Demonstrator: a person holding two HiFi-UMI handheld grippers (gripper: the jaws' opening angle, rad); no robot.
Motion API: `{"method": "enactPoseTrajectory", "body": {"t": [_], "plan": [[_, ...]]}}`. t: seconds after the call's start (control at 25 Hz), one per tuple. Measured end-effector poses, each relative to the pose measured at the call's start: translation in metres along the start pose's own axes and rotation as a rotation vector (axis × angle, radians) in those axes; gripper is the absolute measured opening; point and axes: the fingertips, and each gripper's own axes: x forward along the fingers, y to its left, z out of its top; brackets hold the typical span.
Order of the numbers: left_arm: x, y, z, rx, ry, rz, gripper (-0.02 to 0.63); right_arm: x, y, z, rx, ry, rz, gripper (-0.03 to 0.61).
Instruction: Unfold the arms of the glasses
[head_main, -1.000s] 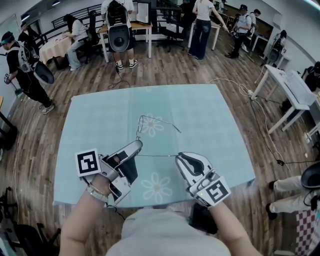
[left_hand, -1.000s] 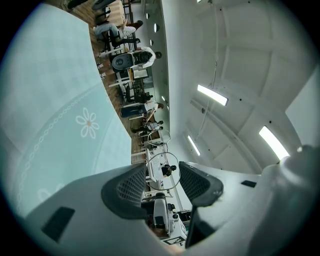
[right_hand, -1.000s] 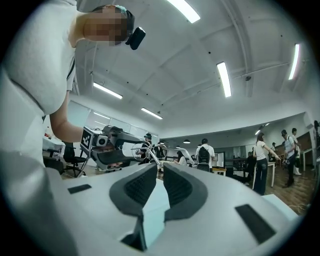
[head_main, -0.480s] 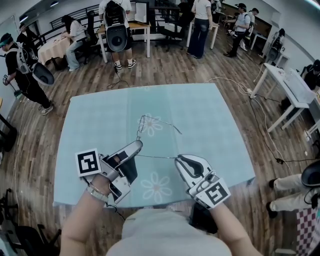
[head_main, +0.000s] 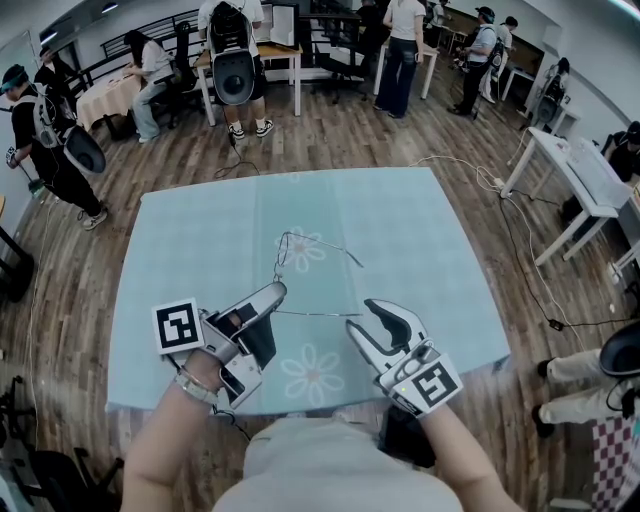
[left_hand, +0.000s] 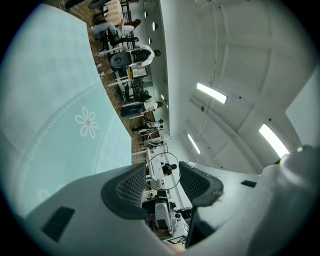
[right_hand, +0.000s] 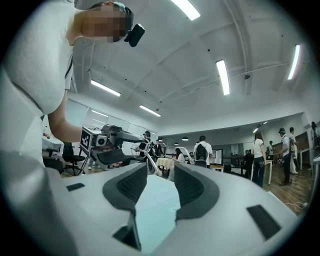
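Thin wire-framed glasses (head_main: 297, 246) are held up over the pale blue tablecloth (head_main: 420, 240) by my left gripper (head_main: 275, 292), which is shut on the frame. A round lens rim (left_hand: 163, 170) sits between its pads. One arm of the glasses (head_main: 315, 314) stretches right from that gripper, and its tip reaches my right gripper (head_main: 366, 322). The right jaws have just been opening and now stand wide, with the arm's end (right_hand: 154, 167) between them, not pressed. The other arm (head_main: 340, 252) points away to the far right. My left gripper (right_hand: 107, 142) also shows in the right gripper view.
The cloth carries daisy prints (head_main: 312, 374) and covers a table on a wooden floor. Several people stand or sit by tables (head_main: 250, 55) at the back. A white desk (head_main: 585, 180) and a floor cable (head_main: 520, 240) lie to the right.
The right gripper's jaws have spread apart and let go of the arm's tip. The left gripper and the glasses have stayed in place.
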Motion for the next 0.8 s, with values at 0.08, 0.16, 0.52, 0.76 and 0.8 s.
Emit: {"method": "enactPoseTrajectory", "body": {"t": [0.08, 0.16, 0.52, 0.76, 0.8], "plan": [[-0.004, 0.001, 0.002, 0.008, -0.010, -0.002, 0.216, 0.000, 0.002, 0.003, -0.003, -0.004, -0.005, 0.167], [-0.007, 0.001, 0.004, 0.032, -0.022, -0.005, 0.216, 0.000, 0.003, 0.007, 0.000, -0.010, -0.009, 0.167], [0.000, 0.012, 0.007, 0.065, -0.091, -0.005, 0.216, 0.001, -0.011, 0.013, 0.027, 0.024, -0.094, 0.143], [-0.002, 0.024, 0.011, 0.074, -0.178, -0.008, 0.216, 0.003, -0.019, 0.018, 0.036, 0.051, -0.155, 0.088], [-0.004, 0.027, 0.011, 0.066, -0.196, -0.010, 0.215, 0.004, -0.019, 0.019, 0.036, 0.053, -0.162, 0.083]]}}
